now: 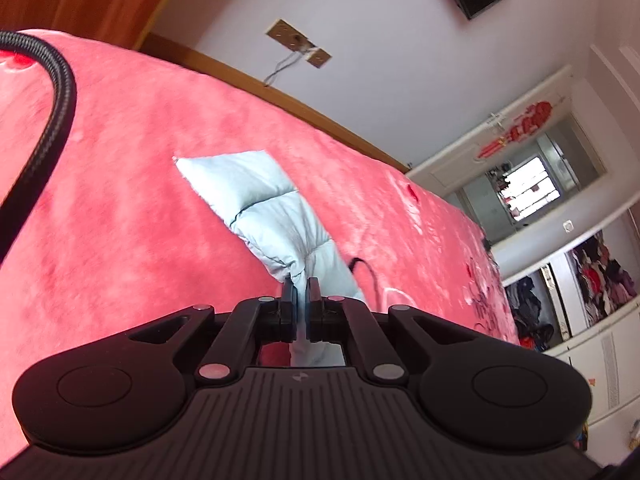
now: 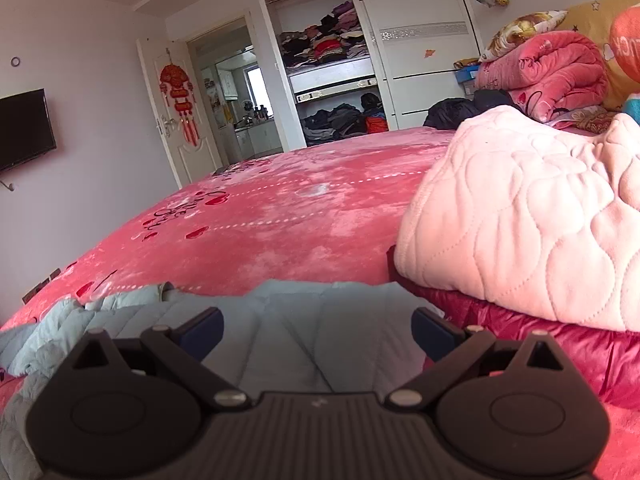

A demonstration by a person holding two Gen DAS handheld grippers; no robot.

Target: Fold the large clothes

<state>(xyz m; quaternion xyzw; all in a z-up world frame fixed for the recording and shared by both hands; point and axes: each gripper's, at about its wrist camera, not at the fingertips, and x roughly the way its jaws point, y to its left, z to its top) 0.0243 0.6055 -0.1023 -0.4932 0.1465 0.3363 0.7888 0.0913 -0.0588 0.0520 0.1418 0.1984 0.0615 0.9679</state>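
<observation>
A light blue quilted jacket (image 1: 264, 208) lies on the pink bed cover (image 1: 120, 200). In the left wrist view my left gripper (image 1: 300, 286) is shut on a fold of the jacket, which stretches away from the jaws toward its far hem. In the right wrist view the same jacket (image 2: 312, 328) lies flat right under my right gripper (image 2: 318, 330), whose jaws stand wide open just above the fabric with nothing between them.
A pale pink quilted garment (image 2: 528, 232) lies on a dark red shiny garment (image 2: 540, 332) just right of the right gripper. Rolled pink blankets (image 2: 552, 68) and pillows sit at the bed's head. An open wardrobe (image 2: 328, 60) and a doorway stand beyond the bed. A black cable (image 1: 52, 112) hangs at left.
</observation>
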